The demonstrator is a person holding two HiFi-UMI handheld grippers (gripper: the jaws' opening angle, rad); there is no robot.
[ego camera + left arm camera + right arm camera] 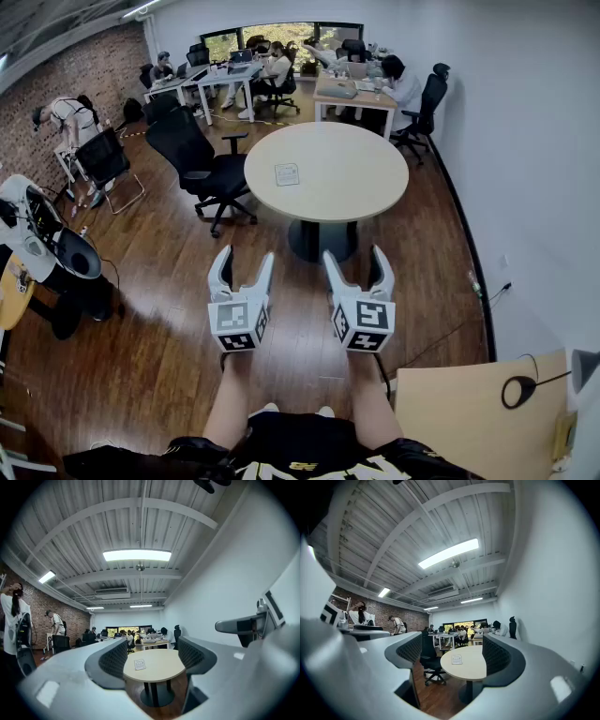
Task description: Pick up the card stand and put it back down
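Both white two-jaw tools, the left gripper (245, 255) and the right gripper (354, 253), hover side by side short of the round beige-topped table (366, 187), jaws spread and grasping nothing (only the room shows between them). The small white card stand (287, 173) sits on the table, left of its centre, well apart from both grippers. A black office chair (202, 159) stands just beside the table's left edge.
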